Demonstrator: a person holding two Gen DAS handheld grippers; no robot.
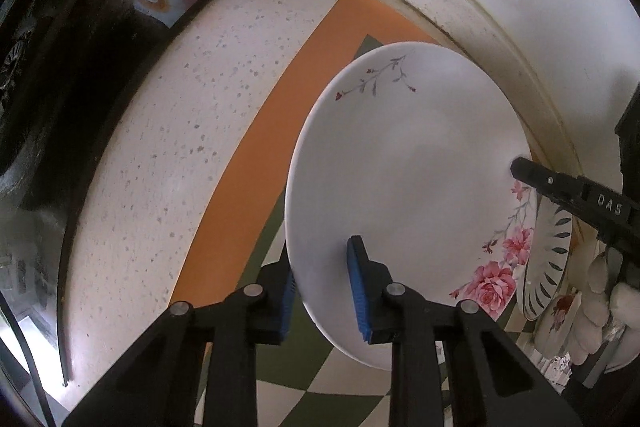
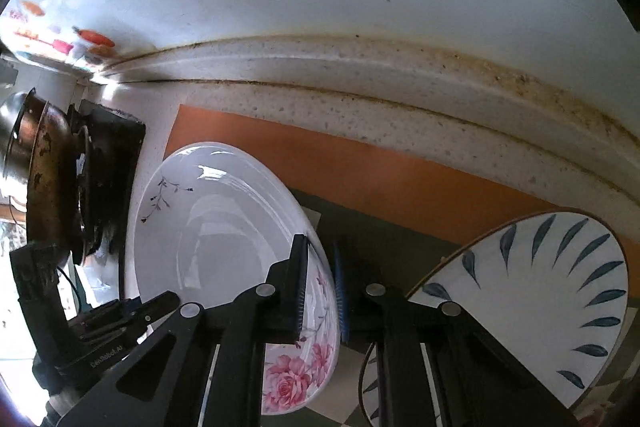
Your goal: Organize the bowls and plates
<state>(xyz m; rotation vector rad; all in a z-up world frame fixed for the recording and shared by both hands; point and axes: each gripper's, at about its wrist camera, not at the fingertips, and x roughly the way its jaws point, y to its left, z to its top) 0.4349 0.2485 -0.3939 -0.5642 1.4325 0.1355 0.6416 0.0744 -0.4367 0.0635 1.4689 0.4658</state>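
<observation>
My left tongs [image 1: 326,293] and right tongs [image 2: 320,297] both pinch the rose plate [image 1: 404,187]; leaf plate [image 2: 532,303] still waits, nothing stacked.

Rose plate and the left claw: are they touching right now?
Touching. In the left wrist view, the left claw has its blue pads on both faces of the rose plate rim, with no gap visible.

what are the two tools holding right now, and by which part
Both hold the rose plate by its rim: the left tool clamps the near edge, the right tool the edge by the pink roses.
</observation>
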